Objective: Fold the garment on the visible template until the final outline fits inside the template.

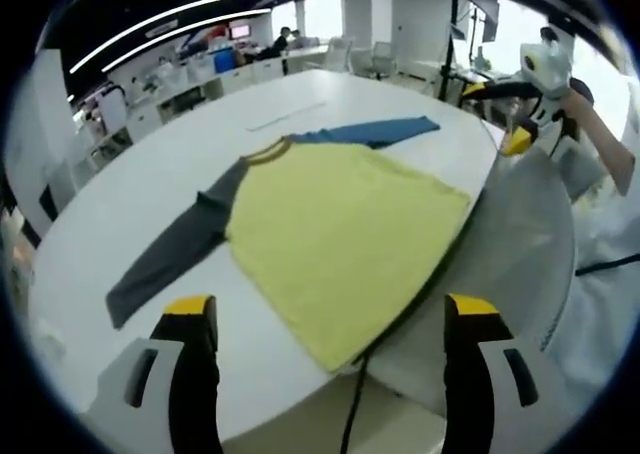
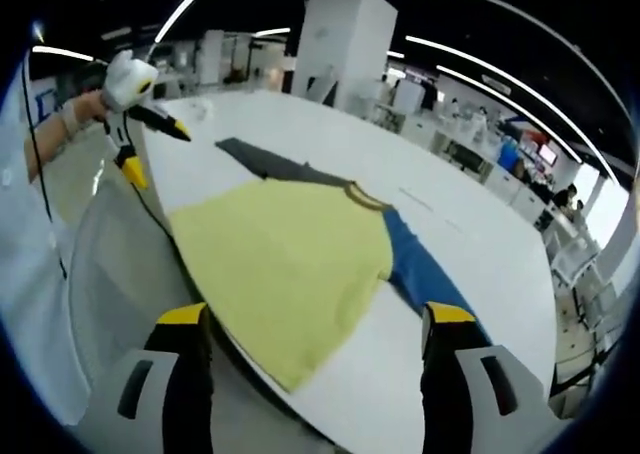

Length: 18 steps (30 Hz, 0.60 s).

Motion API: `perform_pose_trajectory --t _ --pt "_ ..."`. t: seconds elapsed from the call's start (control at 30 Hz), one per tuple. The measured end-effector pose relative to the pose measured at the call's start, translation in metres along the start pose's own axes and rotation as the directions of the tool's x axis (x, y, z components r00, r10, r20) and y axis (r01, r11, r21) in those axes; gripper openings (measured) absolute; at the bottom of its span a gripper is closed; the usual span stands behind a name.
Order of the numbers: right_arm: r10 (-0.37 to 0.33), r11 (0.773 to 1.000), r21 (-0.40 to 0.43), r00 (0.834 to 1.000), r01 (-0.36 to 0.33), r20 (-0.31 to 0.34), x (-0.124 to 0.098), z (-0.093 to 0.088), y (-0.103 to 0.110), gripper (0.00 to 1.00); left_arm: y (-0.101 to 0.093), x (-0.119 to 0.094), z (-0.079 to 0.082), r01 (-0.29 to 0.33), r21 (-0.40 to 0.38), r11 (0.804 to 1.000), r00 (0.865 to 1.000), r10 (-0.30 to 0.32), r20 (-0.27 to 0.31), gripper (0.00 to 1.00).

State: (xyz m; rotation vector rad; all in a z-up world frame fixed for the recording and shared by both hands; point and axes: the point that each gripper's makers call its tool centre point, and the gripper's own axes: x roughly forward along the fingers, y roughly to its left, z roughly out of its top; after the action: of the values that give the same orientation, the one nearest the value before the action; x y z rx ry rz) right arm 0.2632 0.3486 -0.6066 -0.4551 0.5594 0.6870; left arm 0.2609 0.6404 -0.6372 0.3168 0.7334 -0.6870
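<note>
A yellow shirt lies flat on the white round table, its hem reaching the near edge. A grey sleeve stretches to the left and a blue sleeve to the far right. My left gripper is open above the hem with nothing between its jaws. The right gripper hangs open beyond the table's right edge. In the right gripper view, the shirt spreads ahead with the blue sleeve and grey sleeve. My right gripper is open, and the left gripper is off the table.
A faint thin line runs across the table behind the collar. A dark cable hangs below the near edge. The person's white clothing stands to the right of the table. Desks, chairs and people fill the office behind.
</note>
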Motion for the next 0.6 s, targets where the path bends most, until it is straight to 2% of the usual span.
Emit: perform_pose_trajectory --t 0.2,0.47,0.6 --pt "-0.006 1.0 0.014 1.0 0.006 -0.005 -0.001 -0.001 0.001 0.91 -0.003 0.003 0.004 0.02 0.016 1.0 1.0 -0.02 0.014 1.0" --pt "-0.022 0.999 0.028 1.0 0.021 0.013 -0.002 -0.002 -0.014 0.94 -0.006 0.011 0.011 0.028 0.012 1.0 0.999 -0.029 0.029 1.0" --pt "0.003 1.0 0.02 1.0 -0.003 0.01 0.001 -0.004 -0.016 0.97 -0.008 0.012 0.015 0.021 0.003 1.0 0.999 -0.021 0.034 1.0"
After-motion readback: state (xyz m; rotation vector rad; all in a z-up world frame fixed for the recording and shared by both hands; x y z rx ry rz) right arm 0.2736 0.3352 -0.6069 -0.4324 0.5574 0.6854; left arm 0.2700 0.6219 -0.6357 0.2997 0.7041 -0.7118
